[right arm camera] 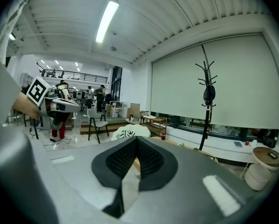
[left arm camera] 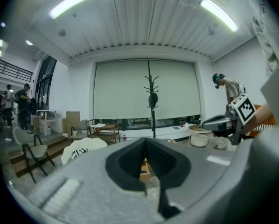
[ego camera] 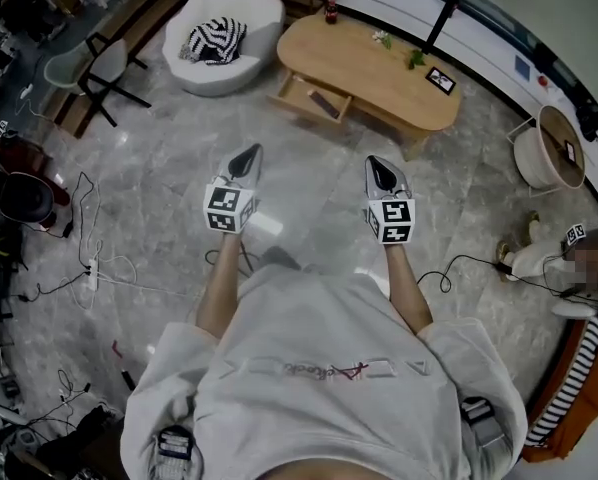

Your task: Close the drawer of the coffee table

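A light wooden coffee table (ego camera: pixel 379 63) stands across the marble floor, well ahead of me. Its drawer (ego camera: pixel 312 100) is pulled out toward me from the near left side, with a dark flat object inside. My left gripper (ego camera: pixel 251 155) and right gripper (ego camera: pixel 377 164) are held side by side in mid-air, both pointing at the table and well short of it. Both are shut with nothing between the jaws. A sliver of the wooden table (left arm camera: pixel 144 171) shows through the closed jaws in the left gripper view, and the table (right arm camera: pixel 136 163) shows likewise in the right gripper view.
A white armchair (ego camera: pixel 224 33) with a striped cushion sits left of the table. A grey chair (ego camera: pixel 94 68) stands further left. Cables and a power strip (ego camera: pixel 91 273) lie on the floor at left. A round side table (ego camera: pixel 554 148) and a seated person (ego camera: pixel 579 268) are at right.
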{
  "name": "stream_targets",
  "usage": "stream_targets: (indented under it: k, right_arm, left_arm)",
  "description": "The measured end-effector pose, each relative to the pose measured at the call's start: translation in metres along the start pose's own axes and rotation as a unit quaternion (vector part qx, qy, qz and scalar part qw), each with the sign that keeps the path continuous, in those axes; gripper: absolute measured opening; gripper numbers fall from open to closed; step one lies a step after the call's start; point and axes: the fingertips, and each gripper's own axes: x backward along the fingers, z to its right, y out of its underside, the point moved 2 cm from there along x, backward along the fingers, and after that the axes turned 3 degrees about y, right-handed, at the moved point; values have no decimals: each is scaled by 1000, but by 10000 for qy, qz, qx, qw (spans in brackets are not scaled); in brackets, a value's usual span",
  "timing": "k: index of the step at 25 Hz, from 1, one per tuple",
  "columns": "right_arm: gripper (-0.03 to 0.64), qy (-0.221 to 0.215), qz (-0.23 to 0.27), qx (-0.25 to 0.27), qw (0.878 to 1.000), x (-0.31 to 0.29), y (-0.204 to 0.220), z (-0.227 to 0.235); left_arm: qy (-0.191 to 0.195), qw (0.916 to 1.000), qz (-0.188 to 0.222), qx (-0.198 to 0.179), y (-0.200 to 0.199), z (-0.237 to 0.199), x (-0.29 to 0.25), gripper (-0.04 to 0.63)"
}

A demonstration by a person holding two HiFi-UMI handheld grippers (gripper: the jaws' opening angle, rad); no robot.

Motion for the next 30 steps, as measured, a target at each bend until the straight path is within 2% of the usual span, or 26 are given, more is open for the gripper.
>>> stream_targets:
  k: [14,21,30]
  right_arm:
    - [5,-220,-156,-7,9996,-54,2,2]
    - [5,-165,-207,33,9996,-108,-7,6]
    - [5,8,-183,116,9998,-194,-45,9]
  left_arm:
    - [-97,9998,-158,78,9,-34,-29,0]
    - [-33,9998,-147,137,12,-80,-67,0]
    - [121,9998,-32,155,-7,-161,-121,0]
